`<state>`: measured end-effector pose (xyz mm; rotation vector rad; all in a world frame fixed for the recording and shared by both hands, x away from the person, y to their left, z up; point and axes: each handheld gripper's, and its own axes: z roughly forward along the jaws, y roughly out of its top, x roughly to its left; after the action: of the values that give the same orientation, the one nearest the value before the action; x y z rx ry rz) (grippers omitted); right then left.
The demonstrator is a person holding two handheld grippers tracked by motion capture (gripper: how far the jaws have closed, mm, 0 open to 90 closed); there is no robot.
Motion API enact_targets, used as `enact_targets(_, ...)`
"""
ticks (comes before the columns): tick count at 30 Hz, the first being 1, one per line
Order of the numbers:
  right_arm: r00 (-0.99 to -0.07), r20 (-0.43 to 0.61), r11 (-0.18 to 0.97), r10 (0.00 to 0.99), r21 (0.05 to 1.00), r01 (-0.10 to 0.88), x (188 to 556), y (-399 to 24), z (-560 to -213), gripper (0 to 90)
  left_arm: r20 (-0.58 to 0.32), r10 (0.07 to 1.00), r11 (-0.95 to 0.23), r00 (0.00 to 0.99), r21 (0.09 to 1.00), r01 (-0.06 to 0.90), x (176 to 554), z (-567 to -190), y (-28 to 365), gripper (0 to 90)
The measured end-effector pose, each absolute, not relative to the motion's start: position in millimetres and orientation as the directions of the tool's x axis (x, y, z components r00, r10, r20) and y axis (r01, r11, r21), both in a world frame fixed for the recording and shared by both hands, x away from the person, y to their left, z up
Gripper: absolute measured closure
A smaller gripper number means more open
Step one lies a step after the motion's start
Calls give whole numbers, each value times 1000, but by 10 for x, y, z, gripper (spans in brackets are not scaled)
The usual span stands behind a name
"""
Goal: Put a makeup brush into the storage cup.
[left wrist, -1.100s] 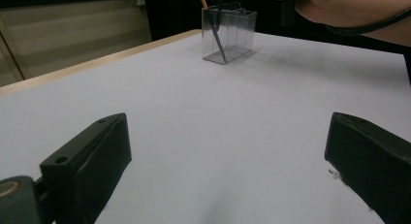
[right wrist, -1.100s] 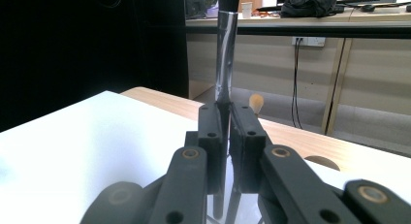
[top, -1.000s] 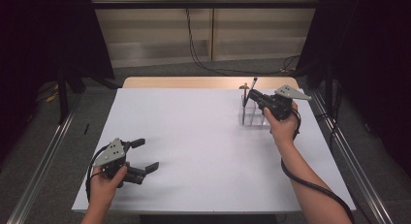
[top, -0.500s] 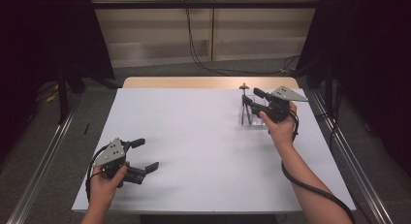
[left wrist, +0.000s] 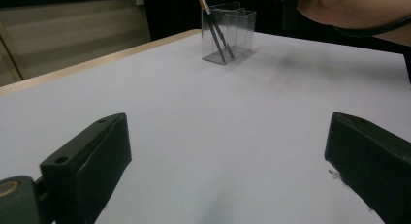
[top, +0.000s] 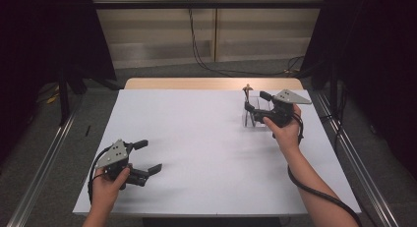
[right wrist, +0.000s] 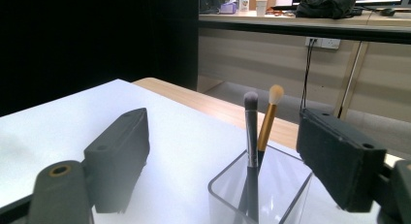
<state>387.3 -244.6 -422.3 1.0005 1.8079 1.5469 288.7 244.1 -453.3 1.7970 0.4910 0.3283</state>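
White and bare, the desk [top: 196,138] carries a single clear holder [top: 255,114] at its far right. Our right tool [top: 257,102] hovers over that holder with its jaws apart; they have just been opening, and nothing sits between them now. Straight ahead of it in the right gripper view we see two makeup brushes standing in the holder's compartment: a dark-handled brush [right wrist: 251,136] with a grey tip and a gold-handled brush [right wrist: 267,120] with a pale tip, leaning close together. We judge that the brush just let go is now stowed, so the placing step looks finished. Our left tool [top: 147,157] rests near the front left corner, well apart from the holder, jaws wide and empty. We count two tools, two brushes, one holder. No loose brush lies on the desk, so little seems left beyond withdrawing the right tool.
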Motion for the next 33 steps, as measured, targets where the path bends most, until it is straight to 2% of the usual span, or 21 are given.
enact_targets(9,-558,27,95,830,977,189,3845,-2431,-4223,72,-27,487,-230,873,960,158,2891,-4527,2438,28)
enact_targets(18,-553,28,90,833,979,185,3803,-2420,-4216,19,-28,482,-229,876,961,157,2905,-4530,2424,28)
enact_targets(33,-556,27,97,831,976,193,3743,-2442,-4229,14,-30,478,-225,878,962,155,2910,-4531,2417,28)
